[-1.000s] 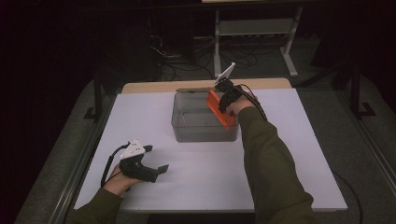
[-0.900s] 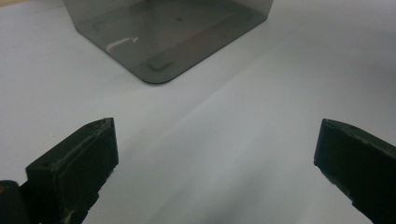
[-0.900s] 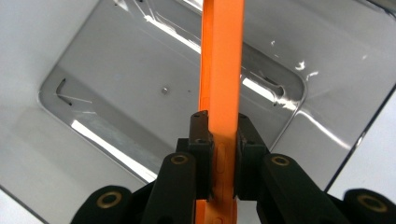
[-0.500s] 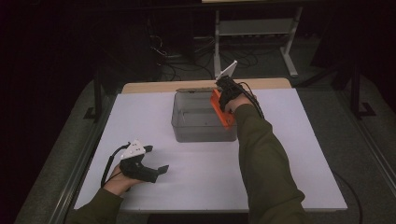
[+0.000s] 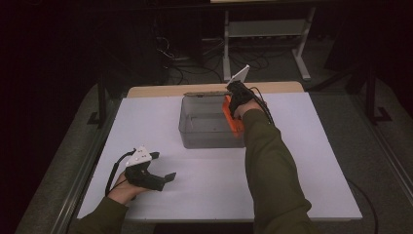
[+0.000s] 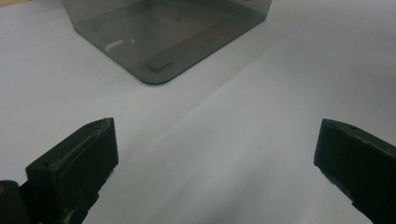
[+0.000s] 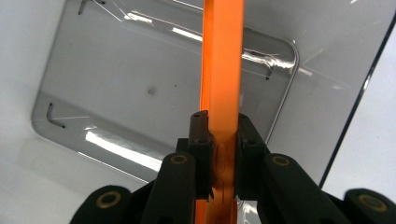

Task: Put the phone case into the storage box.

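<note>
Orange lid [image 7: 223, 70] is clamped edge-on between the jaws of the right gripper [image 7: 223, 140], directly above the open interior of the bin [image 5: 195, 131]. In the high view, the lid [image 5: 232, 117] sits along the bin's right wall, with the right gripper [image 5: 237, 97] over that wall's far end. The bin is a clear grey box; it stands on the white table [image 5: 302, 161], near the far edge and well apart from the left gripper [image 5: 168, 178].

Left gripper rests low at the near left of the table, jaws spread wide with nothing between them. In the left gripper view, bare table lies between it and the bin's near corner [image 6: 159, 74].

Right forearm [image 5: 268, 165] crosses the table just beside the bin's right side. Behind the table, a metal shelf frame [image 5: 265, 29] and loose cables [image 5: 185, 53] lie on the dark floor.
</note>
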`<state>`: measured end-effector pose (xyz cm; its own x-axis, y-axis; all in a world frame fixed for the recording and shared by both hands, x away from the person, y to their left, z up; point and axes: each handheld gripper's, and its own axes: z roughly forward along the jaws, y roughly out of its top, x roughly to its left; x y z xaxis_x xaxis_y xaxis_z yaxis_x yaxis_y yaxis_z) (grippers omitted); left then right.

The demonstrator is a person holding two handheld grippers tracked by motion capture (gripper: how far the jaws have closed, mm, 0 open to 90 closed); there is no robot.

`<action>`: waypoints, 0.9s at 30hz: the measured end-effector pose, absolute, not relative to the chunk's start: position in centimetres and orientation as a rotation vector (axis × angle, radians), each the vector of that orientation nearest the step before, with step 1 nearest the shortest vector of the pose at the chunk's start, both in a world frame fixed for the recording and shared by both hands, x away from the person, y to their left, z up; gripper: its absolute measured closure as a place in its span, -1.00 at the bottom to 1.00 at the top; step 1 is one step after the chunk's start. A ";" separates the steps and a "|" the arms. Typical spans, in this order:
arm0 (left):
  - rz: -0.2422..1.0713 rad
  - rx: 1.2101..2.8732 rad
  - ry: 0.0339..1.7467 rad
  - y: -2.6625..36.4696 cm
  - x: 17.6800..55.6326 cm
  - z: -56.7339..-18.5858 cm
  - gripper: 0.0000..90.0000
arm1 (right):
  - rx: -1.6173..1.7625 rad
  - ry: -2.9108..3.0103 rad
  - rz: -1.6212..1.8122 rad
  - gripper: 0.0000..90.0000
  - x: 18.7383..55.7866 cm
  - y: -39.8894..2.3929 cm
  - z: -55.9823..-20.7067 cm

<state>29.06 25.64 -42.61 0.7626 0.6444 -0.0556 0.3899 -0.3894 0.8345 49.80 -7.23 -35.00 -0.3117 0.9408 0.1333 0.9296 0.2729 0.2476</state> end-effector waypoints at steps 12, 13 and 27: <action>0.345 2.025 0.779 25.6 29.0 -42.6 -1.00 | 1.942 2.409 0.387 0.76 49.9 -7.4 -35.3; 0.345 2.025 0.779 25.6 29.0 -42.6 -1.00 | 1.946 2.405 0.382 0.76 49.9 -7.4 -35.3; 0.346 2.028 0.776 25.5 29.0 -42.6 -1.00 | 1.993 2.380 0.369 0.76 49.9 -7.6 -35.9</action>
<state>29.00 25.53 -42.60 0.7629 0.6441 -0.0553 0.3894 -0.3896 0.8346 49.90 -7.61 -35.91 -0.1870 0.9726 0.1384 0.9688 0.1592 0.1899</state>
